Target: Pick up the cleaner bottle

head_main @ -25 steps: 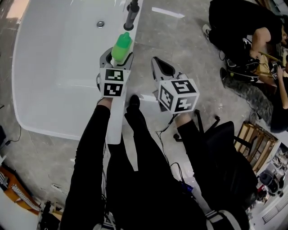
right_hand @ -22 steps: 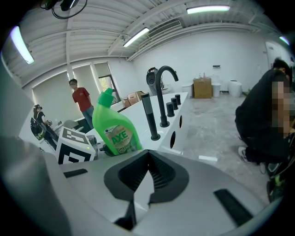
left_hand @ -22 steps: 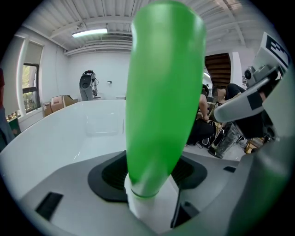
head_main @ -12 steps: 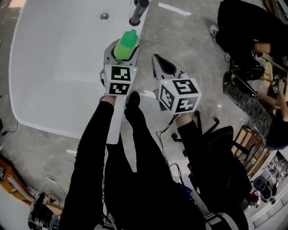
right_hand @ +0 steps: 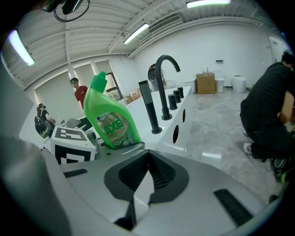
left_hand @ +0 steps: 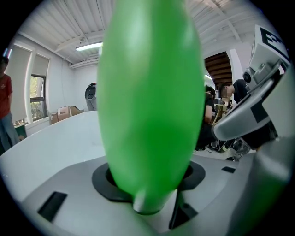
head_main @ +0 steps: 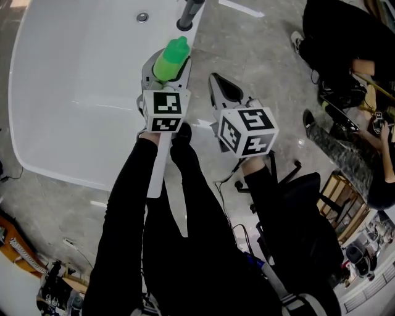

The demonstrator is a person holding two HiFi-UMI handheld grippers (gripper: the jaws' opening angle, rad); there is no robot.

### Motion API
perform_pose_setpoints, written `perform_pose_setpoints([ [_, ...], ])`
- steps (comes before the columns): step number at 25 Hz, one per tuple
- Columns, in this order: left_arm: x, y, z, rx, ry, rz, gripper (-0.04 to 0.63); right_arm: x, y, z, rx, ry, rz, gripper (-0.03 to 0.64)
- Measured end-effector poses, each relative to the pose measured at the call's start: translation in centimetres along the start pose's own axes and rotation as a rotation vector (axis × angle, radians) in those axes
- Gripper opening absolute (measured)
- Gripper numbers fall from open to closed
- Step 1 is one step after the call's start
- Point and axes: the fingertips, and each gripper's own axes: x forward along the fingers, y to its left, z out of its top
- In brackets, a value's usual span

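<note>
The cleaner bottle (head_main: 171, 58) is bright green with a capped neck and stands on the white ledge of the tub. My left gripper (head_main: 166, 66) reaches around its lower body. Its jaws are closing, and the dark pads lie against the bottle's sides. In the left gripper view the bottle (left_hand: 150, 106) fills the middle, deep between the jaws of the left gripper (left_hand: 150, 184). My right gripper (head_main: 214, 79) hangs over the floor to the right of the bottle, shut and holding nothing. From the right gripper (right_hand: 140, 184), the bottle (right_hand: 110, 120) shows its label beside the left gripper's marker cube.
A large white bathtub (head_main: 74, 92) spreads to the left. A dark faucet (head_main: 188, 12) rises on the ledge just beyond the bottle, and the faucet (right_hand: 159, 92) has further dark fittings behind it. People in black (head_main: 345, 37) crouch on the concrete floor at the right. A black chair (head_main: 308, 185) stands near my right arm.
The left jaws have drawn in closer around the bottle. The right gripper has sunk slightly. The bottle stays on the ledge.
</note>
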Motion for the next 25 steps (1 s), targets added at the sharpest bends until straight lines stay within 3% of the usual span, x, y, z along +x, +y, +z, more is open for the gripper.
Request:
perform_pose_setpoints([
  [17,0.1,0.2,0.5,0.021,-0.017,0.005,0.204,-0.4,-0.4,0.1,-0.003,0.004,-0.016,0.002],
  [25,-1.1,0.1,2.4,0.011,-0.064,-0.001,0.201,-0.9,-0.1,0.8,-0.013,-0.009,-0.022,0.002],
])
